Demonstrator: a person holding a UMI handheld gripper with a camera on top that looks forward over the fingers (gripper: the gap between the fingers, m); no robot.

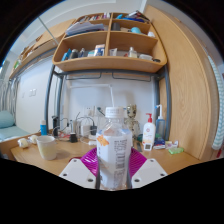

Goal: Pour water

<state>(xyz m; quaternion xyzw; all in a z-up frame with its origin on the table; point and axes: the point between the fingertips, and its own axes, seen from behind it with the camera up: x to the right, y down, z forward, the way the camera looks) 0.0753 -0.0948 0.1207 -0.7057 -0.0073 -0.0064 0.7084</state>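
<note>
A clear plastic water bottle (pixel 114 148) with a white label stands upright between my fingers, its cap rising toward the shelf. My gripper (pixel 113 170) is shut on the bottle, both magenta pads (pixel 90 161) pressed against its sides. A white mug (pixel 46 147) sits on the wooden desk (pixel 70 158), left of the bottle and apart from it. The bottle's base is hidden behind the fingers.
A white pump bottle (pixel 149 131) with a red label stands to the right. Small bottles and cables (pixel 75 128) crowd the desk's back edge. A wooden shelf (pixel 108 45) full of items hangs overhead. A wooden panel (pixel 193 85) closes the right side.
</note>
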